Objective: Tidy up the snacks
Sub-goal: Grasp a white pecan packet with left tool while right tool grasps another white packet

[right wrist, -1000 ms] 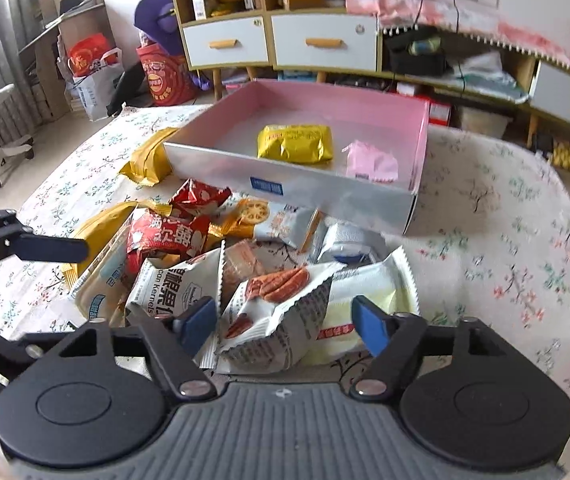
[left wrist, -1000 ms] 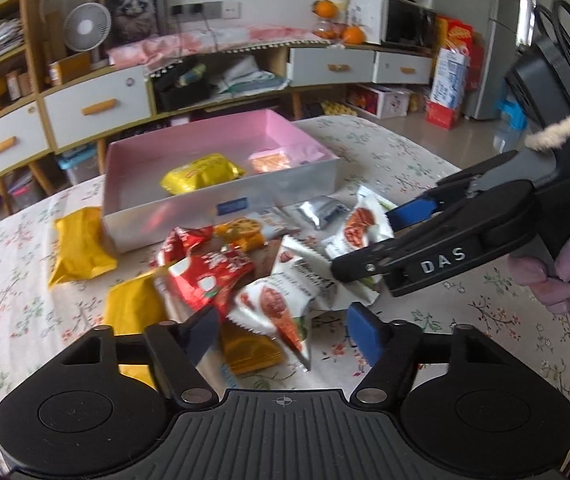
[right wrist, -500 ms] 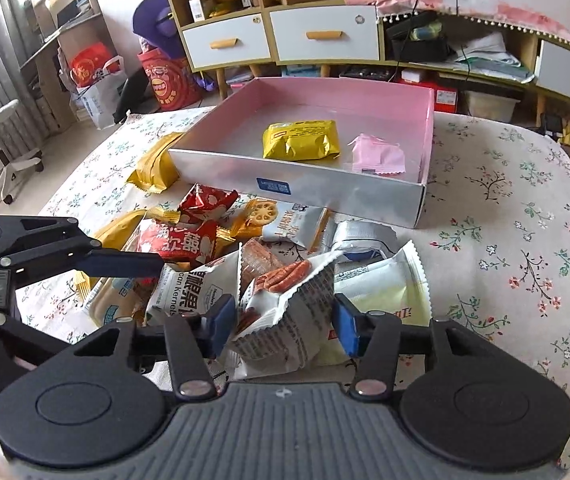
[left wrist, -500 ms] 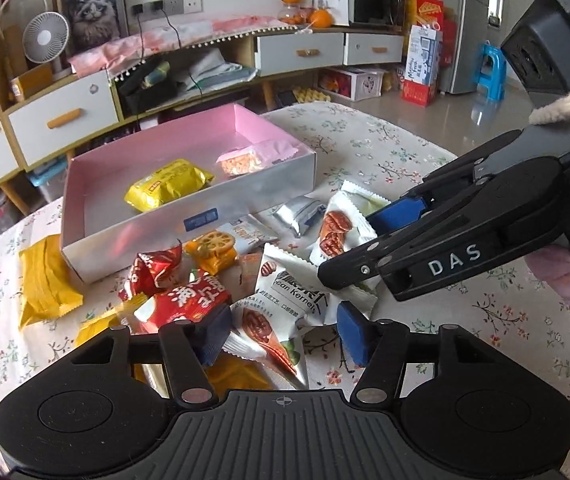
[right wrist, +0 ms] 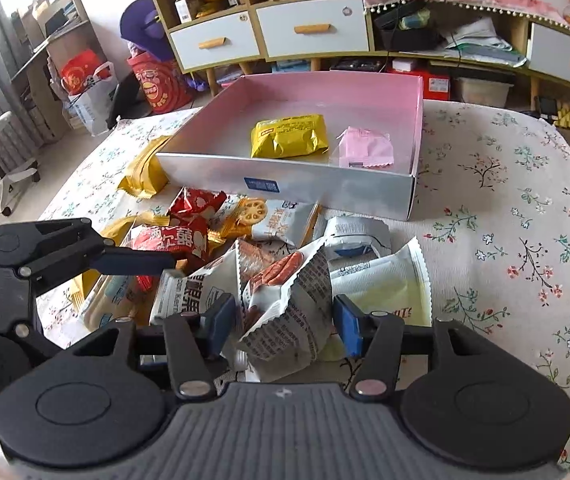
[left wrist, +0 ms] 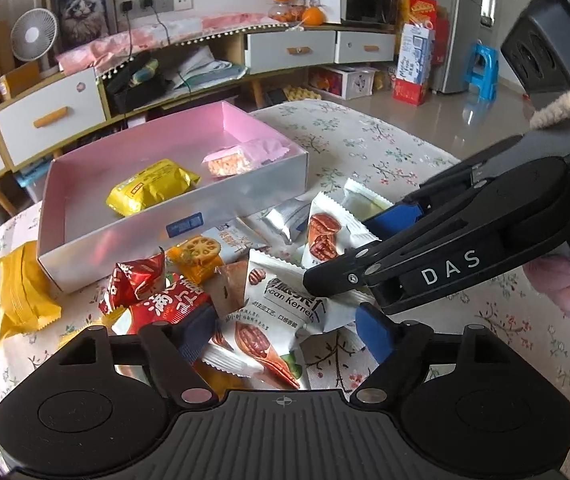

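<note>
A pile of snack packets lies on the flowered tablecloth in front of a pink-lined silver box point(left wrist: 205, 216) point(right wrist: 325, 188). Inside the box are a yellow packet point(left wrist: 153, 190) point(right wrist: 289, 136) and a pink packet point(left wrist: 241, 158) point(right wrist: 365, 148). My right gripper point(right wrist: 285, 324) point(left wrist: 349, 248) is shut on a crumpled white pecan packet point(right wrist: 293, 312) point(left wrist: 323, 236), its jaws opening slightly. My left gripper point(left wrist: 285, 334) hangs low over the pile with its jaws opening. Another white pecan packet point(left wrist: 269, 332) lies between them, and neither pad presses on it.
Red packets point(left wrist: 165, 304) point(right wrist: 173, 240), a lotus-chip packet point(left wrist: 201, 252), a silver packet point(right wrist: 357, 236) and a pale green one point(right wrist: 389, 284) crowd the pile. A yellow packet point(left wrist: 21, 292) point(right wrist: 145, 172) lies left of the box. Drawers and shelves stand behind the table.
The right jaws closed onto the white pecan packet and crumpled it. The left gripper slid nearer the pile, narrowed its jaws, then spread them wider.
</note>
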A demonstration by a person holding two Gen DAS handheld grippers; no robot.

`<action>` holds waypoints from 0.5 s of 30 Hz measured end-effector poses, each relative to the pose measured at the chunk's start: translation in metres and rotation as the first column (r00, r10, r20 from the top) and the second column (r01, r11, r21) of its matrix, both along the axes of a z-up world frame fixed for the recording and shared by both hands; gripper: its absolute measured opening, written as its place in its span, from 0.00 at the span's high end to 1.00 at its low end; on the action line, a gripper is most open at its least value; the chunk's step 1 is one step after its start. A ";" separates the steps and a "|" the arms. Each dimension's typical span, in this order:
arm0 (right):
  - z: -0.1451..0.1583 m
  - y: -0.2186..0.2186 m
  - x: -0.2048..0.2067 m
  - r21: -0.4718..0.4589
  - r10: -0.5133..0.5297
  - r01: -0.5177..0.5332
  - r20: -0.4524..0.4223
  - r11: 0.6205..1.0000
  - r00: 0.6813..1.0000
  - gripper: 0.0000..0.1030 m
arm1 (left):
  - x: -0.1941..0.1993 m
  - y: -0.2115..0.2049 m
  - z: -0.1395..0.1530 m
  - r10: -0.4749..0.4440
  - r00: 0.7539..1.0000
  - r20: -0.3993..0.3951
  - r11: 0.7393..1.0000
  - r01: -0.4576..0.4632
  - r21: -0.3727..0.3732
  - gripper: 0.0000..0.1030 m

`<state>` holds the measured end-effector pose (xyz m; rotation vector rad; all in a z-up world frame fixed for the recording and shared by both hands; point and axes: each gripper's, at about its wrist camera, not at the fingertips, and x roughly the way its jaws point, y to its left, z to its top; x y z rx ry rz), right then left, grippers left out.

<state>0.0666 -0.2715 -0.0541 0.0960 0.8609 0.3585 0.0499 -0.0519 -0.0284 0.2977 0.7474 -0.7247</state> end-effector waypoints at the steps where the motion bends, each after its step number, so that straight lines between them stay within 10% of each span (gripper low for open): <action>1: -0.001 -0.001 0.001 0.007 -0.003 0.003 -0.002 1.000 1.000 0.52 | 0.000 0.000 0.000 0.002 1.000 -0.002 1.000 -0.002 -0.002 0.24; 15: 0.006 -0.014 0.002 0.037 -0.039 0.039 0.004 0.999 0.999 0.65 | -0.006 0.008 0.006 0.037 0.999 -0.025 0.999 -0.037 0.020 0.59</action>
